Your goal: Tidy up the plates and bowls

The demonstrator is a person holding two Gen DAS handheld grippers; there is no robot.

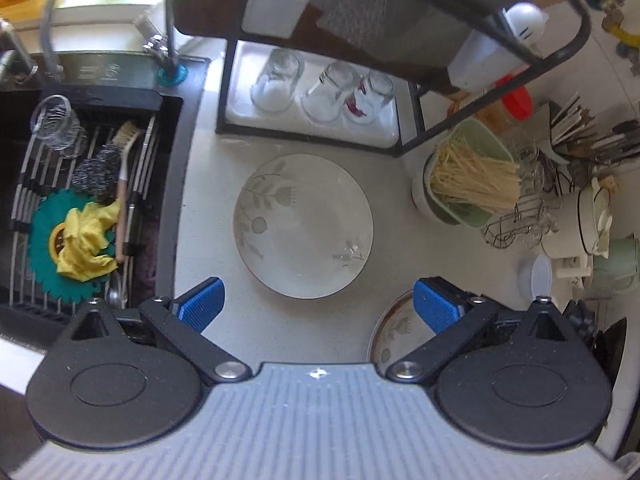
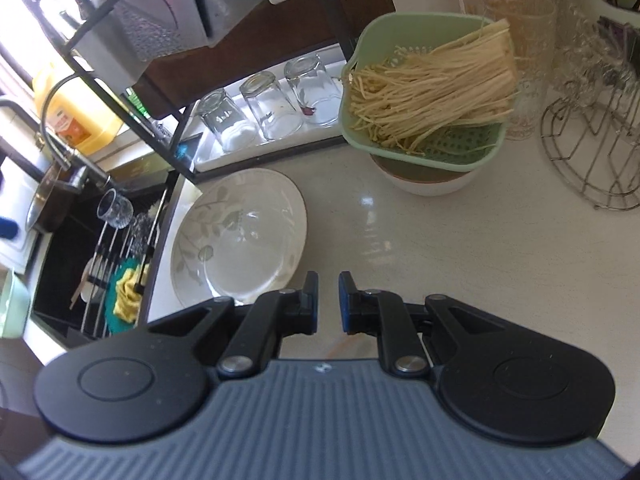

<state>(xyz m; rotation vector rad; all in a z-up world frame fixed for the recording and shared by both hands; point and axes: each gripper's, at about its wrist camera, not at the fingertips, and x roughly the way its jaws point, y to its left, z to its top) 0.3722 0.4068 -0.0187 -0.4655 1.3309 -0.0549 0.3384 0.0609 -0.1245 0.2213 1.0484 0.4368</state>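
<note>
A white plate with a grey leaf pattern (image 1: 303, 226) lies flat on the pale counter; it also shows in the right wrist view (image 2: 240, 236). My left gripper (image 1: 318, 306) is open, its blue pads spread wide just above the plate's near edge, holding nothing. A second patterned plate (image 1: 394, 334) lies at the lower right, partly hidden under the left gripper's right finger. My right gripper (image 2: 329, 302) hovers right of the white plate with its jaws nearly closed, a narrow gap between them and nothing in it.
A black dish rack (image 1: 404, 136) holds three upturned glasses (image 1: 324, 92) on a white tray. A green colander of noodles (image 2: 424, 92) sits on a white bowl. The sink (image 1: 80, 200) with drying mat, brush and cloths is at left. Wire rack (image 2: 592, 148) and utensils stand at right.
</note>
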